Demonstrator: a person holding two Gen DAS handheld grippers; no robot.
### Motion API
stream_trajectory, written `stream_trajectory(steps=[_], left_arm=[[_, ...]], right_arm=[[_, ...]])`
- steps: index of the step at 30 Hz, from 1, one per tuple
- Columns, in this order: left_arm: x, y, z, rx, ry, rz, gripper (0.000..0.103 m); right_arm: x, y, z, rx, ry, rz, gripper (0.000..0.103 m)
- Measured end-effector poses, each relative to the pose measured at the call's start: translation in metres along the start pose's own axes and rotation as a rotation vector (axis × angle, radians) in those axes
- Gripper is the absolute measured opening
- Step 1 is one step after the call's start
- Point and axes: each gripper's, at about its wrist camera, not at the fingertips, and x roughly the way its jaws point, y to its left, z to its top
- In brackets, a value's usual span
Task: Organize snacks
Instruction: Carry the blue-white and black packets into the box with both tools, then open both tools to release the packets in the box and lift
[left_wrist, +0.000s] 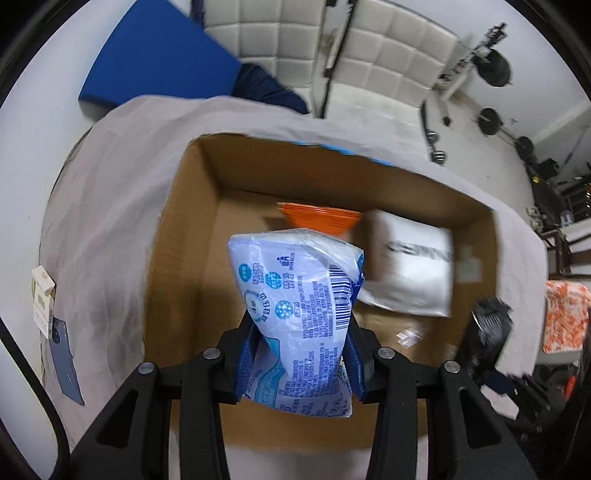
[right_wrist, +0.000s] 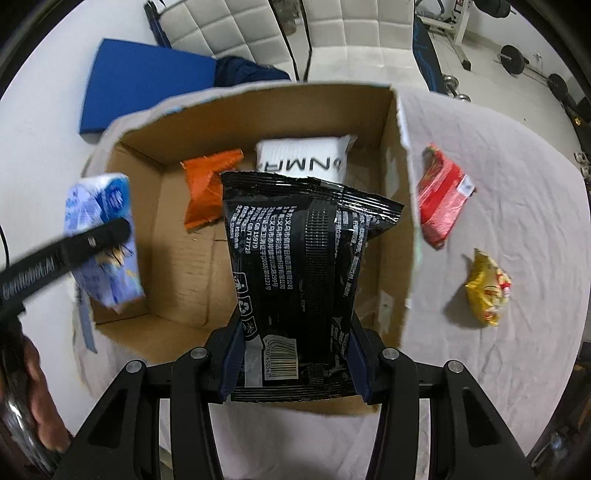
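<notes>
My left gripper is shut on a pale blue and white packet, held above the open cardboard box. The same blue packet and the left gripper's black finger show at the box's left side in the right wrist view. My right gripper is shut on a black packet, hanging over the box. Inside the box lie an orange packet and a white packet; they appear as orange packet and white packet in the left wrist view.
The box stands on a table under a grey cloth. A red packet and a yellow packet lie on the cloth right of the box. A blue board and white padded seating lie beyond. A phone rests at the left.
</notes>
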Motion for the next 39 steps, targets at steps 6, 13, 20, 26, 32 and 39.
stream_trajectory(steps=[6, 13, 20, 26, 32, 39], left_arm=[[0.05, 0.01, 0.033, 0.012, 0.054, 0.079, 0.039], [0.09, 0.004, 0.058, 0.043, 0.116, 0.115, 0.041], [0.101, 0.017, 0.061, 0.014, 0.122, 0.08, 0.046], [0.103, 0.025, 0.055, -0.001, 0.165, 0.064, 0.048], [0.096, 0.025, 0.047, 0.022, 0.152, 0.068, 0.051], [0.067, 0.024, 0.042, 0.046, 0.074, 0.069, 0.078]], right_arm=[[0.047, 0.002, 0.013, 0.019, 0.047, -0.059, 0.051], [0.083, 0.001, 0.023, 0.021, 0.084, -0.109, 0.051], [0.109, -0.004, 0.023, 0.049, 0.125, -0.113, 0.052], [0.124, -0.006, 0.023, 0.051, 0.153, -0.119, 0.054], [0.125, -0.001, 0.021, 0.042, 0.153, -0.125, 0.058], [0.11, 0.005, 0.022, 0.05, 0.11, -0.103, 0.078]])
